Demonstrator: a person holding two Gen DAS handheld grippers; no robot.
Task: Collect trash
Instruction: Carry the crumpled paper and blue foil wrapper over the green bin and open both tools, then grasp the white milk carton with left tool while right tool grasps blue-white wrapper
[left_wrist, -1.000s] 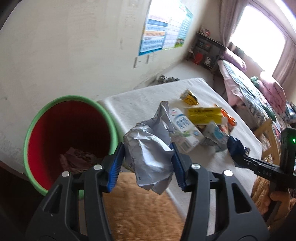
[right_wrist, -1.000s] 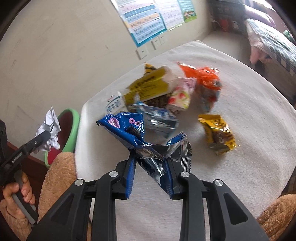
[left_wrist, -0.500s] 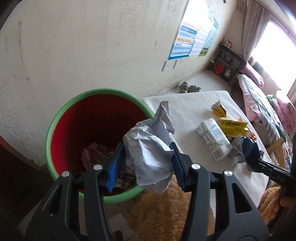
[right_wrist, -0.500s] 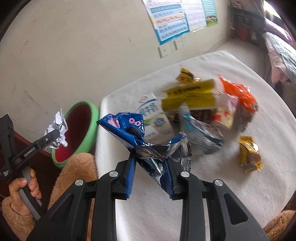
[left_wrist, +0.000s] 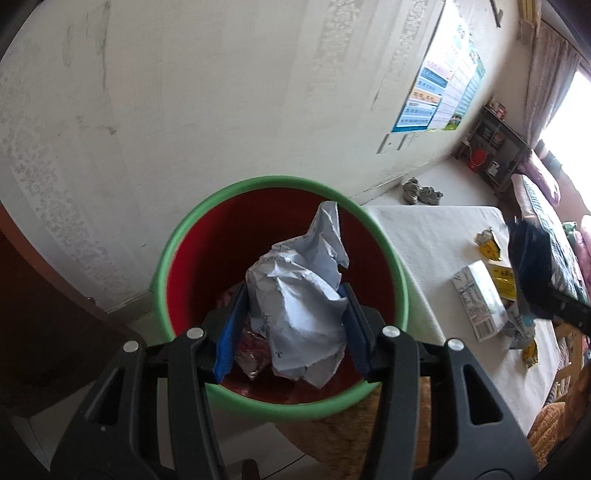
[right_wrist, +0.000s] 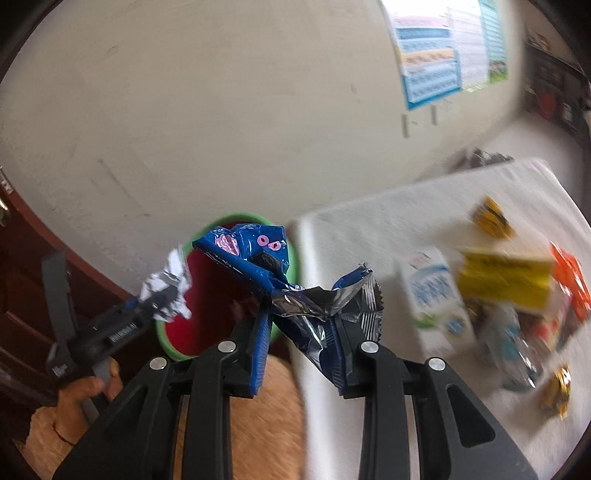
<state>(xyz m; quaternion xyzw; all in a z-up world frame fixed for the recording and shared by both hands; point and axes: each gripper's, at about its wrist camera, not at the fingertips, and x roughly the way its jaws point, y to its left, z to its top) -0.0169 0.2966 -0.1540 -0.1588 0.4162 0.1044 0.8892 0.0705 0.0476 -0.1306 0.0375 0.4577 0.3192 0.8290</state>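
My left gripper (left_wrist: 291, 328) is shut on a crumpled ball of white paper (left_wrist: 299, 306) and holds it over the mouth of a red bin with a green rim (left_wrist: 184, 240). Some dark wrappers lie at the bottom of the bin. My right gripper (right_wrist: 301, 321) is shut on a blue snack wrapper (right_wrist: 266, 266) with a silver inside, near the table's left edge beside the bin (right_wrist: 173, 347). The right wrist view also shows the left gripper (right_wrist: 162, 299) with the paper (right_wrist: 170, 280) at the bin's rim.
A white-covered table (left_wrist: 436, 243) stands right of the bin and carries a milk carton (left_wrist: 480, 299), a yellow box (right_wrist: 506, 277), an orange wrapper (right_wrist: 569, 280) and several small packets. A plain wall rises behind the bin. Dark wooden furniture (left_wrist: 44, 314) stands to the left.
My left gripper has carried the paper from beside the table to over the bin's mouth. My right gripper has swung left with the blue wrapper, from the table's middle toward the bin.
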